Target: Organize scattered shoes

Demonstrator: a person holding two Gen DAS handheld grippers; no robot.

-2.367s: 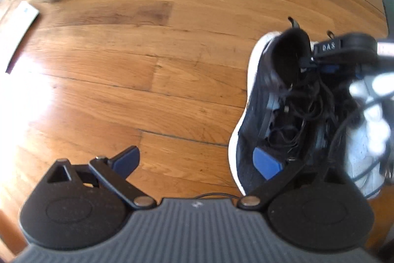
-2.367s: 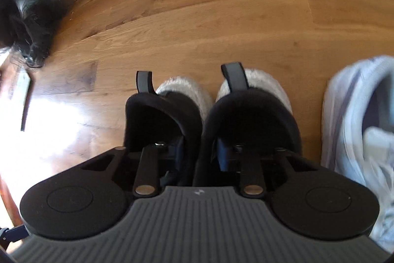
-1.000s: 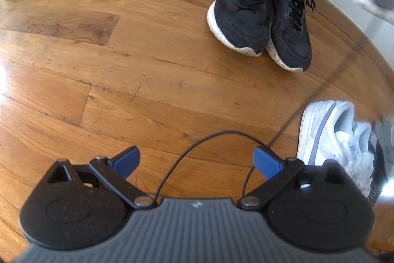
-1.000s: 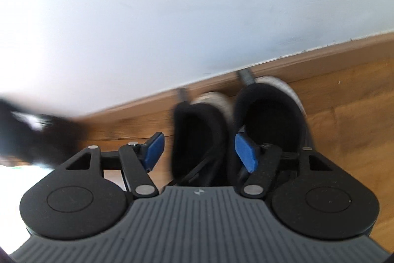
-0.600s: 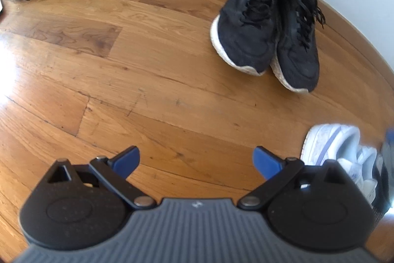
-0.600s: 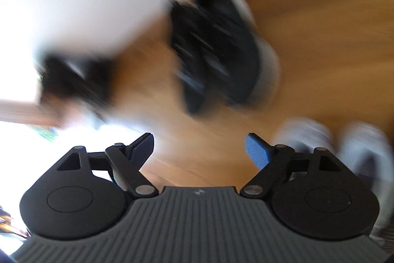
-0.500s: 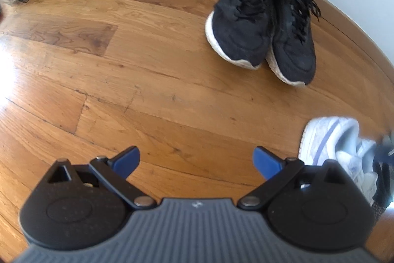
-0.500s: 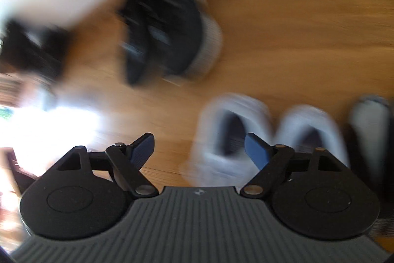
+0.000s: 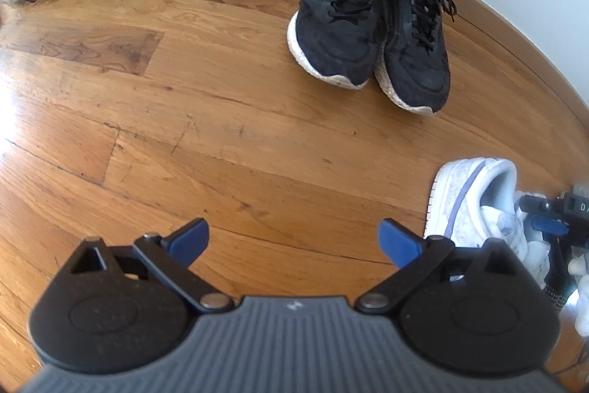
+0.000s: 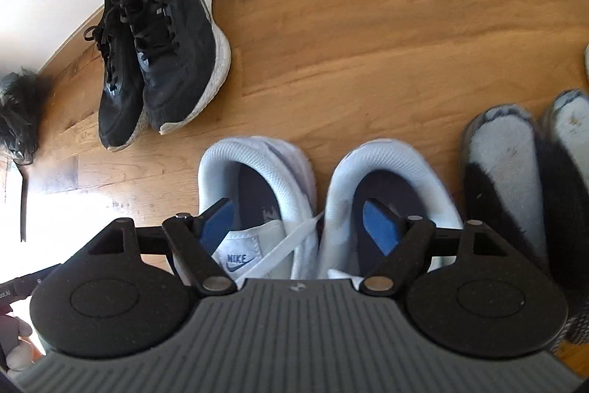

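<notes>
The right claw stands open low in its frame over the white sneakers, one blue pad above each shoe's opening, gripping nothing; its jaws have just been opening. At the right edge sit grey-lined slippers. The black sneakers rest side by side, touching, at upper left by the wall. The left claw is open and empty above bare wooden floor, with the black pair at upper right.
</notes>
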